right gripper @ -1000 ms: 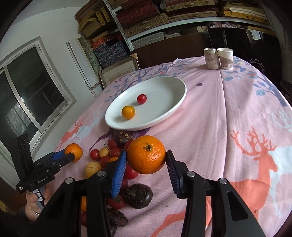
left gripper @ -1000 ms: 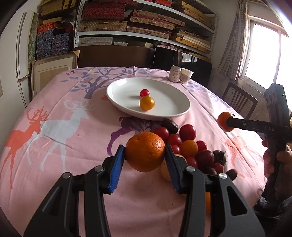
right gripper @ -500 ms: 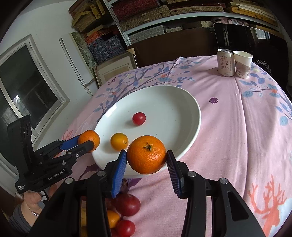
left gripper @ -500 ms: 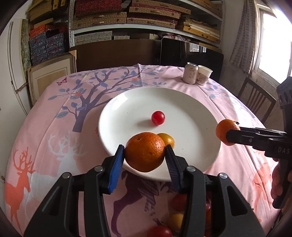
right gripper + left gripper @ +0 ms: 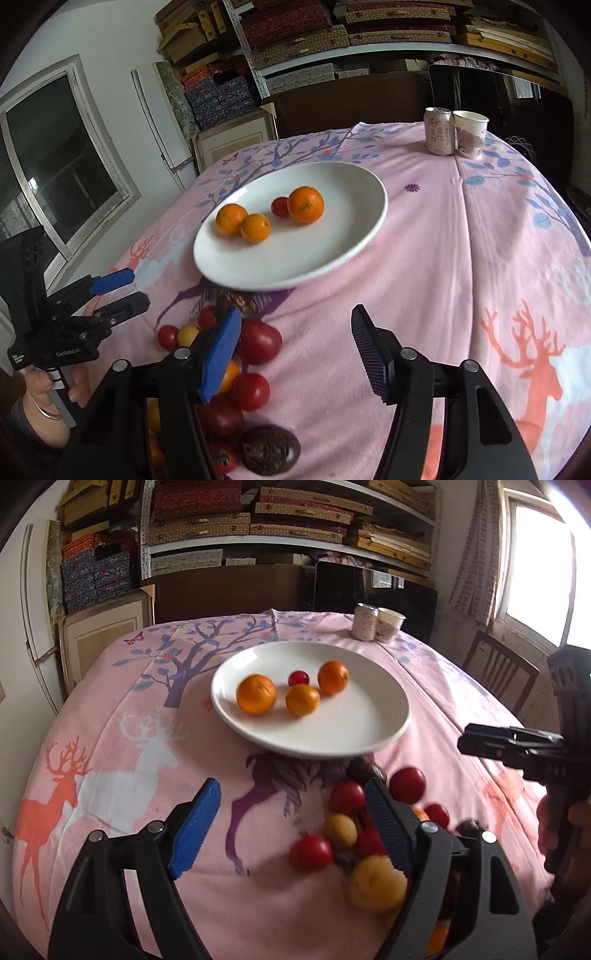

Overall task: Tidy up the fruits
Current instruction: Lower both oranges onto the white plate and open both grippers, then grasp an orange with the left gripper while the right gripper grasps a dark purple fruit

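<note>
Both oranges released onto plate near table's far edge; left gripper and right gripper pulled back, jaws apart, empty. Step: reaching for fruit pile at near edge; next needs closing on one fruit.

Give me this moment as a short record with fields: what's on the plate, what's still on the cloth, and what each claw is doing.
Plate contents: white plate holds three oranges and one cherry tomato
On cloth: fruit pile, mostly red and yellow pieces, near the plate's front edge
Left claw: open, empty
Right claw: open, empty
Background: can beside paper cup
</note>
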